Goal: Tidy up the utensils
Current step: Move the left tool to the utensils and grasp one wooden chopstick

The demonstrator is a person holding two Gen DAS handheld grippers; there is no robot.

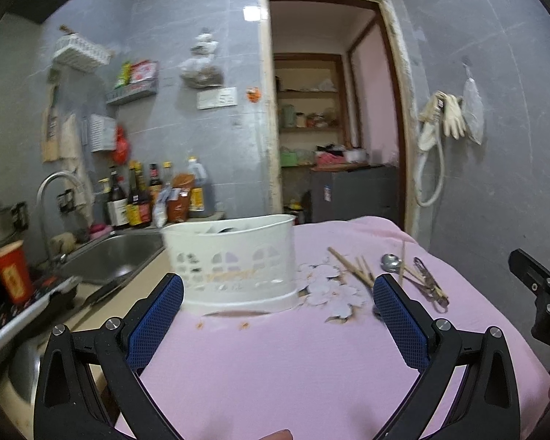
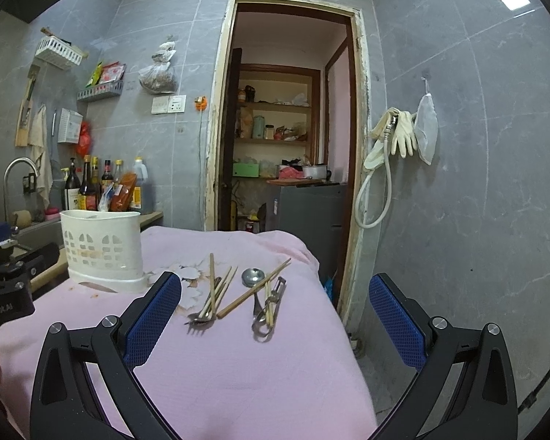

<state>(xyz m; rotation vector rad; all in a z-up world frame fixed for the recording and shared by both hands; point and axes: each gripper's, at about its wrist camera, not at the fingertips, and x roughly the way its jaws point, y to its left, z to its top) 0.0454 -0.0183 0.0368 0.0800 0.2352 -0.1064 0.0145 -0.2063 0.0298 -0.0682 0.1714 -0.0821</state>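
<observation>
Left claw [image 1: 278, 293] and right claw [image 2: 275, 293] both gape wide, holding nothing.

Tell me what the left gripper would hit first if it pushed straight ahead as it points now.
Most likely the white utensil caddy: it stands directly ahead of the open left gripper, between its jaws' line. Only pink cloth lies before it, though depth is uncertain.

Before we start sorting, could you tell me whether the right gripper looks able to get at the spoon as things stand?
Probably yes: the right gripper is open, and the spoon lies uncovered ahead, though a chopstick crosses it.
</observation>
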